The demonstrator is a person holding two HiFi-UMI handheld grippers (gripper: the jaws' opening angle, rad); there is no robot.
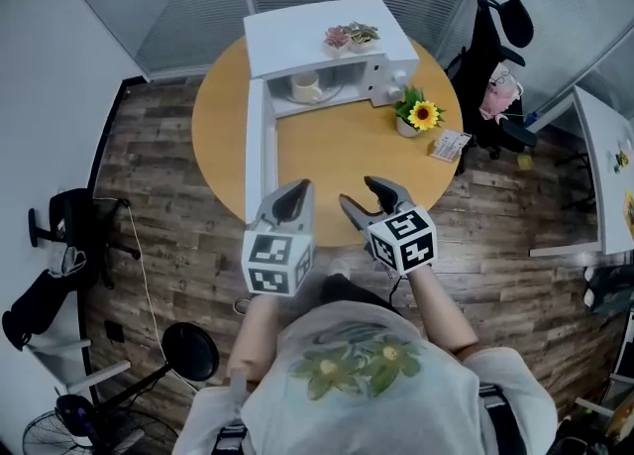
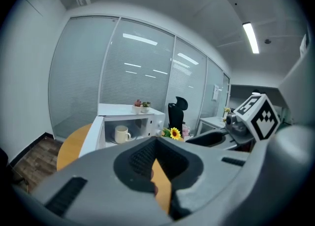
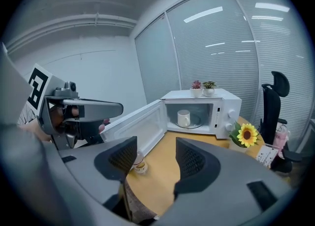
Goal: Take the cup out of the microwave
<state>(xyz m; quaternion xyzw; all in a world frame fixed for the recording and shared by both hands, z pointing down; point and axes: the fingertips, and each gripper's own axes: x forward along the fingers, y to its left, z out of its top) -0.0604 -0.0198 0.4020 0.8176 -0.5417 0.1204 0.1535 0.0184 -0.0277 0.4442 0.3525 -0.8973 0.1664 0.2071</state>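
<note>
- Both of the person's forearms reach forward from the torso, and the grippers sit side by side over the near edge of the round wooden table (image 1: 337, 161).
- We see both tools aimed at the microwave (image 1: 327, 32) and tilted slightly down, well apart from it.
- The left gripper (image 1: 295, 188) is clenched: its own view shows the tips meeting, with only bare tabletop visible below them and nothing held.
- The left forearm (image 1: 256, 329) is bare, and its marker cube (image 1: 279, 260) faces up at the head camera.
- The right gripper (image 1: 360, 193) is released, with its jaws standing wide apart and nothing between them.
- The right forearm (image 1: 436, 299) angles in from the right, and its marker cube (image 1: 404, 238) is turned up and slightly rotated.
- The two grippers are just beside each other without touching, and each shows at the edge of the other's view.
- The cup (image 1: 304, 87), white with a handle, stands upright inside the microwave cavity on the turntable, and neither gripper touches it.
- The microwave door (image 1: 260, 151) is swung fully open towards the person, on the left.
- A small jar (image 3: 139, 163) stands on the table near the door's lower edge.
- A sunflower pot (image 1: 421, 114) stands on the table right of the microwave, and two small potted plants (image 1: 350, 37) stand on top of it.
</note>
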